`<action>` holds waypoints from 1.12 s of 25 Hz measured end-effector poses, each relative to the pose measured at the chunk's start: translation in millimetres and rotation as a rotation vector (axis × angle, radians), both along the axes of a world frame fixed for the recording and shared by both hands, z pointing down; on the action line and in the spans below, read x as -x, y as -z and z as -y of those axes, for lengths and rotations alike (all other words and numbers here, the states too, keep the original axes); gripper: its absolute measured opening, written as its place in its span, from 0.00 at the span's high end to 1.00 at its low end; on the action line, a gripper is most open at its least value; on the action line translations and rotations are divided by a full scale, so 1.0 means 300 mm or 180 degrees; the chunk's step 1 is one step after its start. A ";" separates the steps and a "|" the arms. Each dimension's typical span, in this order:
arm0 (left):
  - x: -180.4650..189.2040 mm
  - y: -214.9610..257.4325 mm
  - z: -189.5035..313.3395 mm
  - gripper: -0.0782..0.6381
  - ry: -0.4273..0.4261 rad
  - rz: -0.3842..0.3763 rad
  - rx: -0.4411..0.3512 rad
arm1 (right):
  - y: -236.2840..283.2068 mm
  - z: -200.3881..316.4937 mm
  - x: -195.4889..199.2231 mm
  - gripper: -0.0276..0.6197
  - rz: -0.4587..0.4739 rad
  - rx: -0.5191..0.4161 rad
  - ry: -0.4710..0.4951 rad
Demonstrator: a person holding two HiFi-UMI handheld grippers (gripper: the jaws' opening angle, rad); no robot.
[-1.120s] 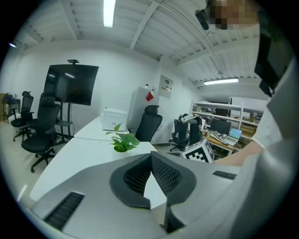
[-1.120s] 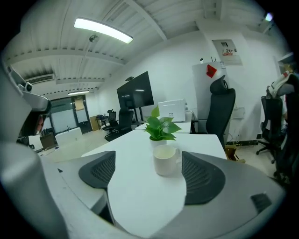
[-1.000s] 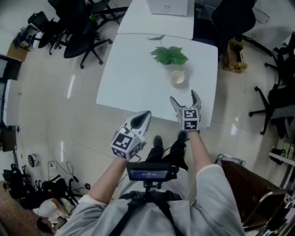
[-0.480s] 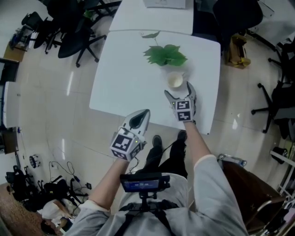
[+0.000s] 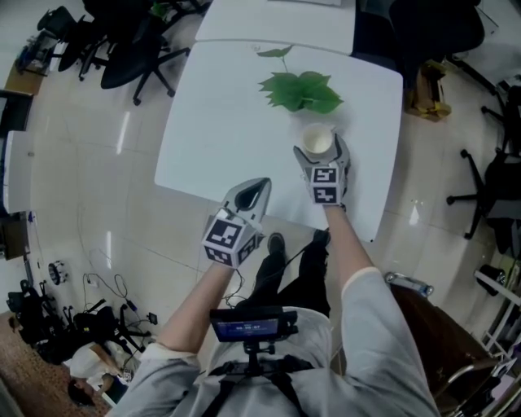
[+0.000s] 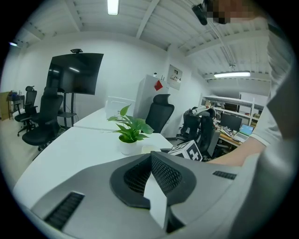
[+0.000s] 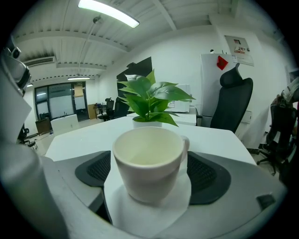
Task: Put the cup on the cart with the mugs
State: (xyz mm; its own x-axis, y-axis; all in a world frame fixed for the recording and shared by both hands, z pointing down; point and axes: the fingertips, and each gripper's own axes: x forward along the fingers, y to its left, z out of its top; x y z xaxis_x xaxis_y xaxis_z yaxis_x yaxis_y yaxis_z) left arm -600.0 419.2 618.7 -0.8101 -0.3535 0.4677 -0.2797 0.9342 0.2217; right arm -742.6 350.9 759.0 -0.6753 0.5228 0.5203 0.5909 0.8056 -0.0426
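A white cup (image 5: 317, 138) stands upright and empty on the white table (image 5: 220, 122), just in front of a potted plant (image 5: 301, 89). My right gripper (image 5: 321, 150) is open with one jaw on each side of the cup. In the right gripper view the cup (image 7: 149, 161) fills the space between the black pads (image 7: 96, 169), with a gap on both sides and its handle at the back right. My left gripper (image 5: 254, 189) is shut and holds nothing, hovering over the table's near edge. No cart or mugs are in view.
Black office chairs (image 5: 134, 57) stand on the floor to the left of the table, and more chairs (image 5: 496, 187) to the right. A second white table (image 5: 277, 20) adjoins behind. A dark brown object with a chrome bar (image 5: 407, 283) sits at my right side.
My right gripper has moved forward across the table from its near edge until its jaws stand around the cup. The left gripper has barely shifted.
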 end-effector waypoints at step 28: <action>-0.007 0.063 -0.092 0.90 0.0070 0.0140 -0.0032 | 0.334 -0.028 -0.180 0.28 0.0057 0.0058 0.0466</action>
